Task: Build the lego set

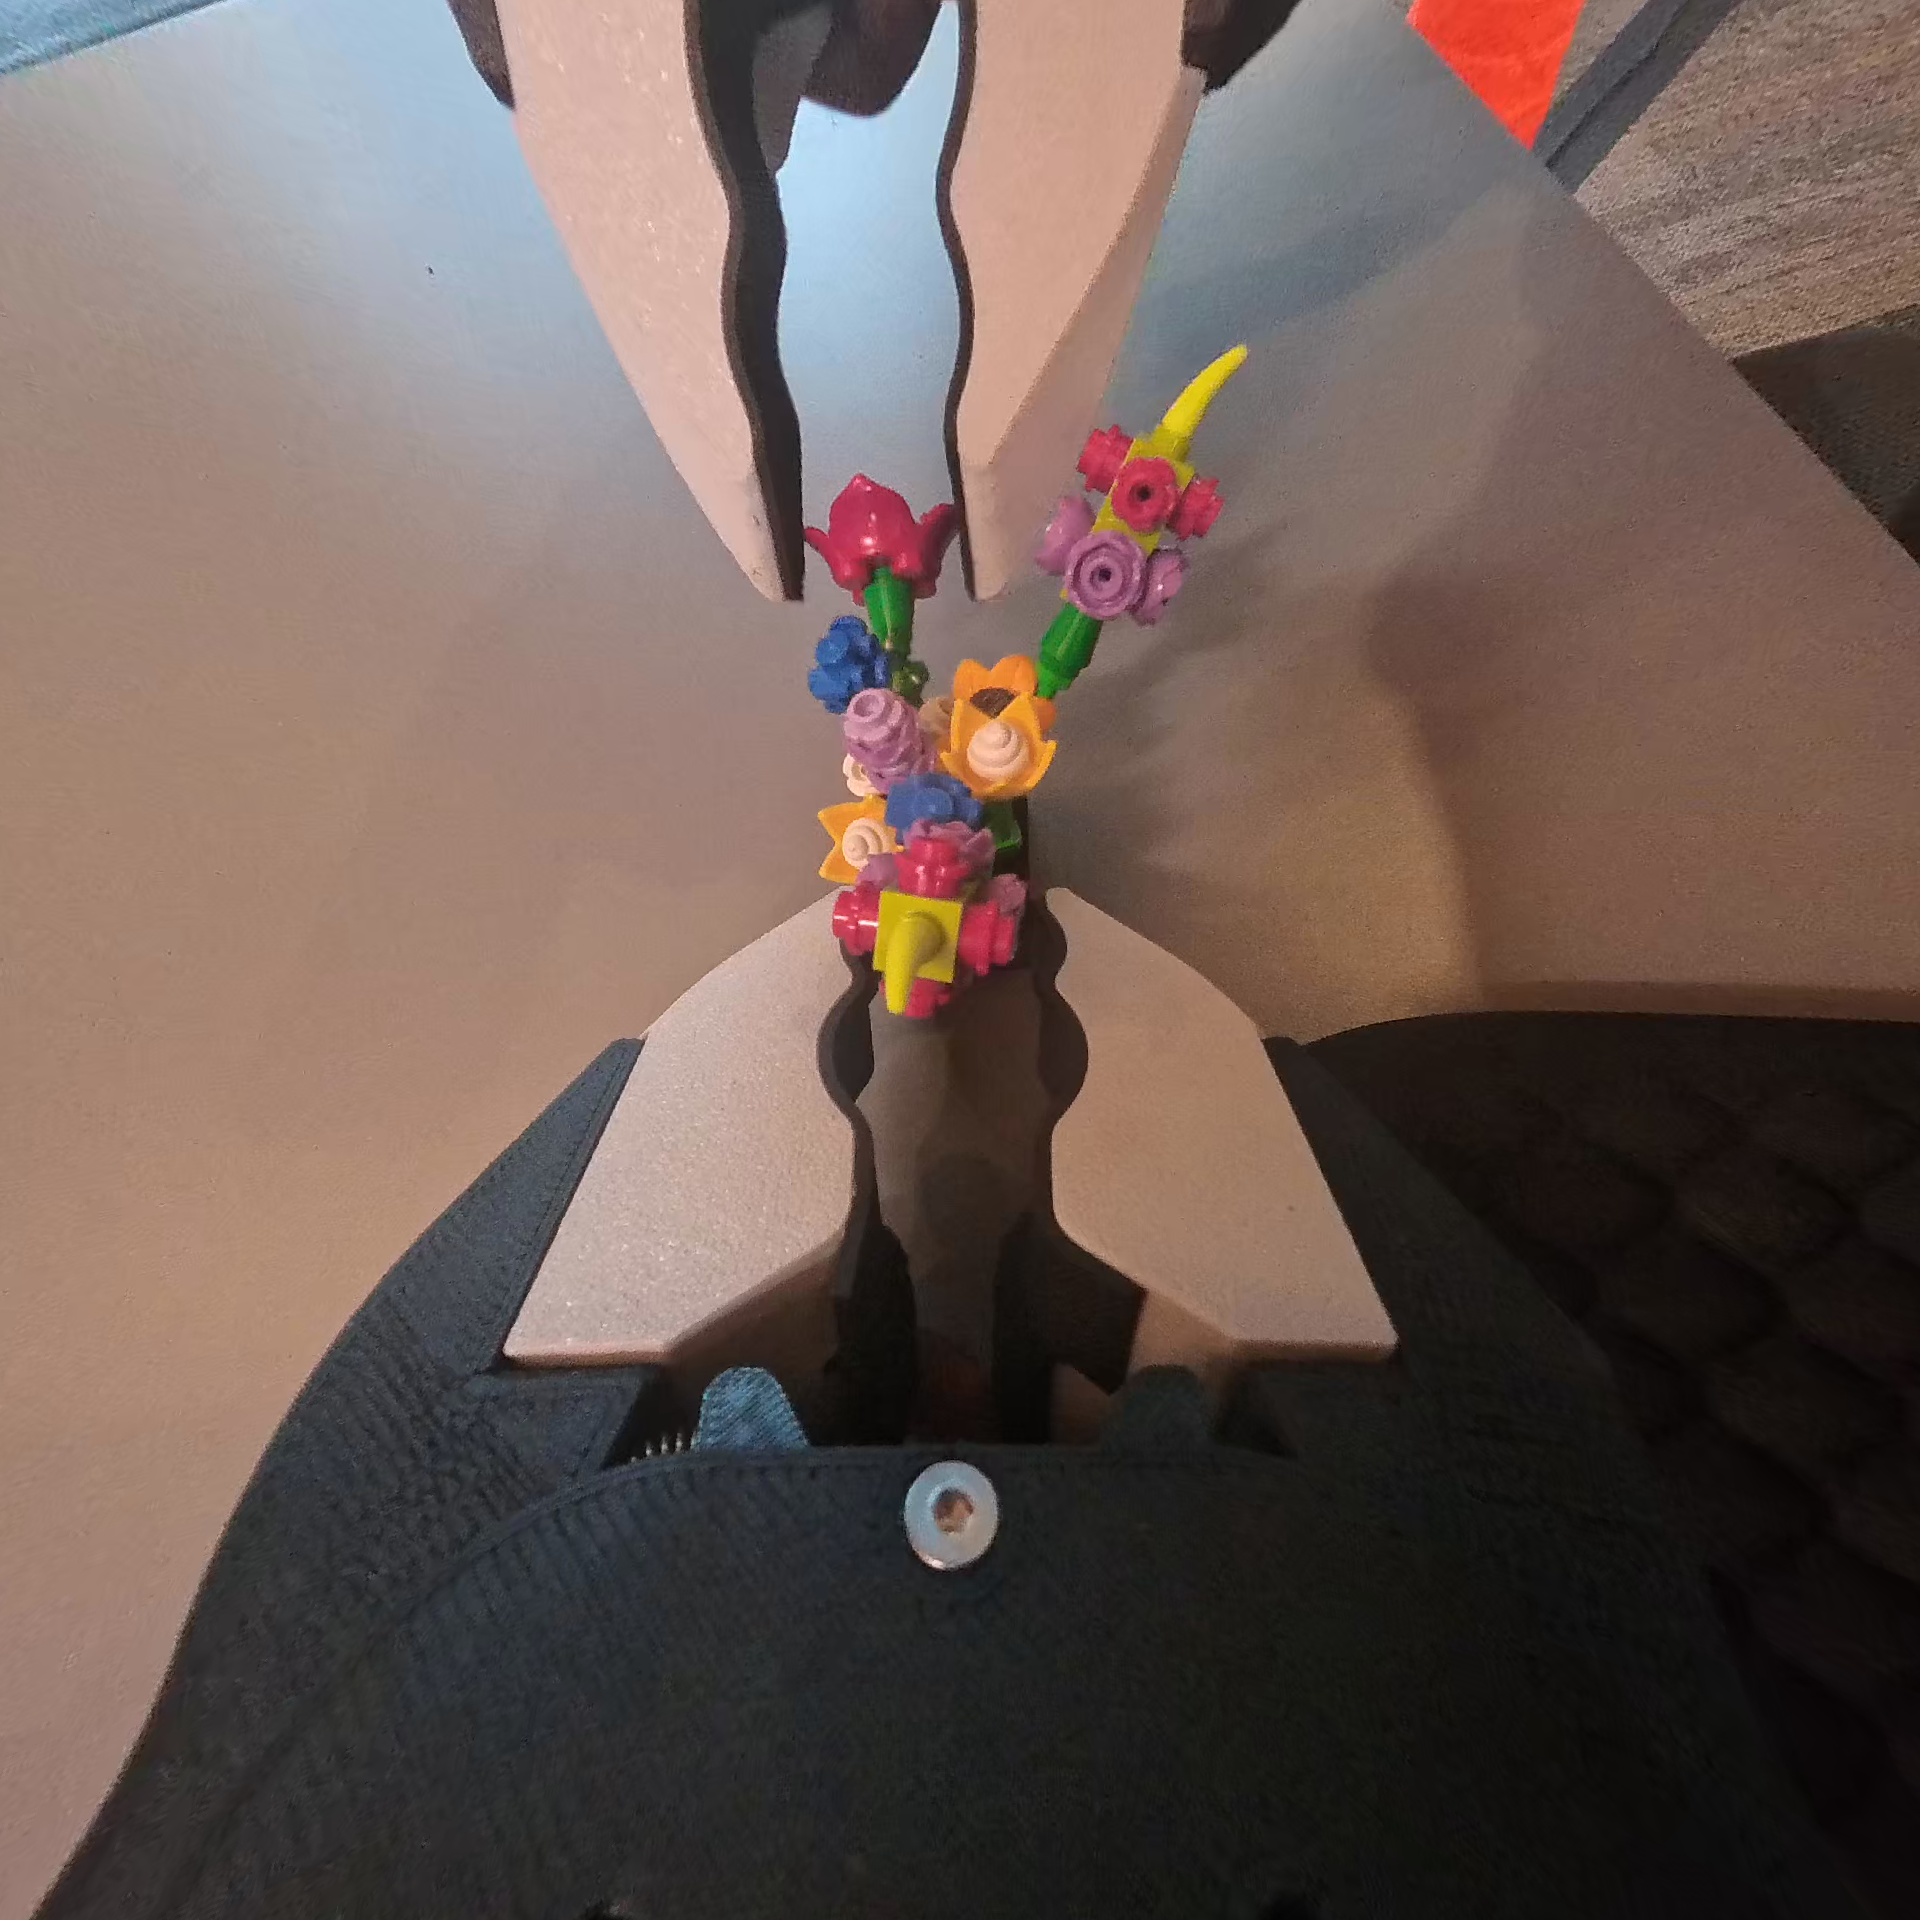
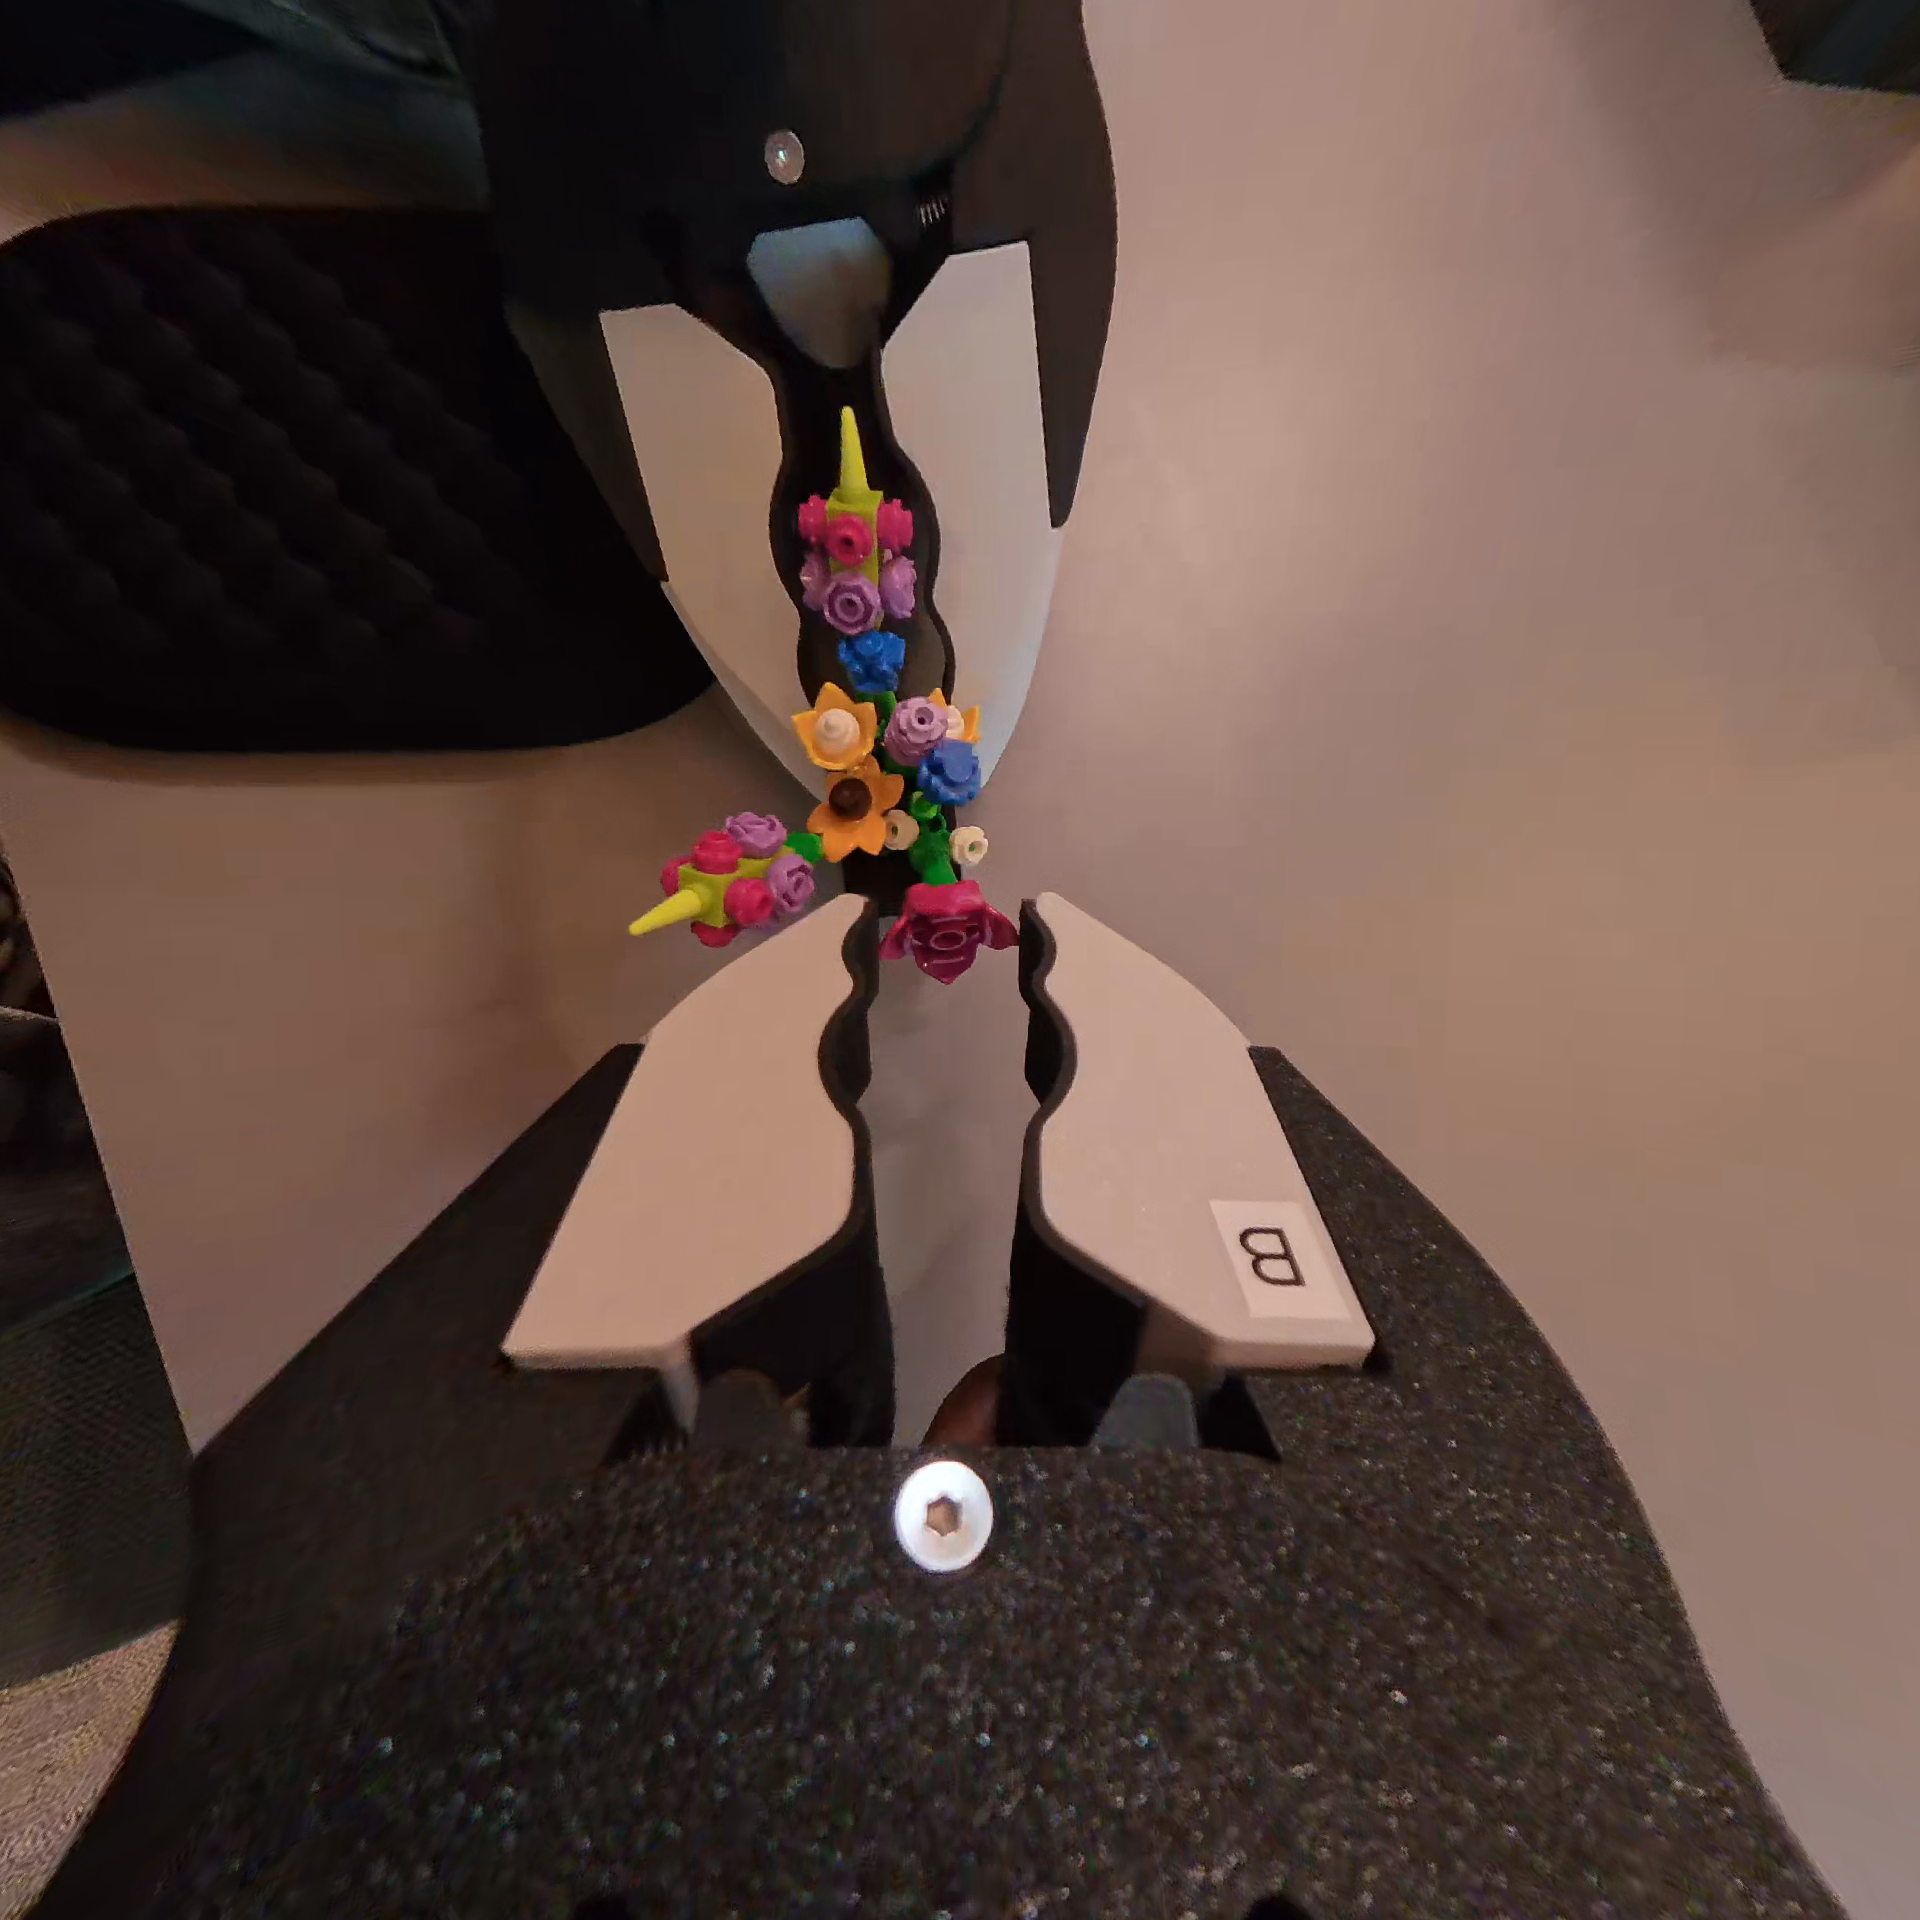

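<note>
A lego flower bouquet (image 1: pixel 940 748) with orange, blue, purple and white blooms hangs above the table, and my left gripper (image 1: pixel 940 904) is shut on its lower part. A lime-tipped stalk of pink and purple studs (image 1: pixel 1132 509) leans to the right. A second such stalk (image 1: pixel 914 935) lies between my left fingers. My right gripper (image 1: pixel 878 594) comes from the far side. Its fingertips touch the petals of a magenta flower (image 1: pixel 883 530) on a green stem. In the right wrist view the magenta flower (image 2: pixel 945 930) sits between my right gripper (image 2: pixel 945 904) tips, with the bouquet (image 2: pixel 862 748) and left gripper (image 2: pixel 904 790) beyond.
A plain beige table (image 1: pixel 312 623) lies under both grippers. A black quilted pad (image 1: pixel 1662 1247) sits at the table's right edge and also shows in the right wrist view (image 2: pixel 260 468). Grey carpet (image 1: pixel 1766 208) and an orange object (image 1: pixel 1496 52) lie beyond the table. The gap from one gripper's tips to the other's is roughly 5 centimeters.
</note>
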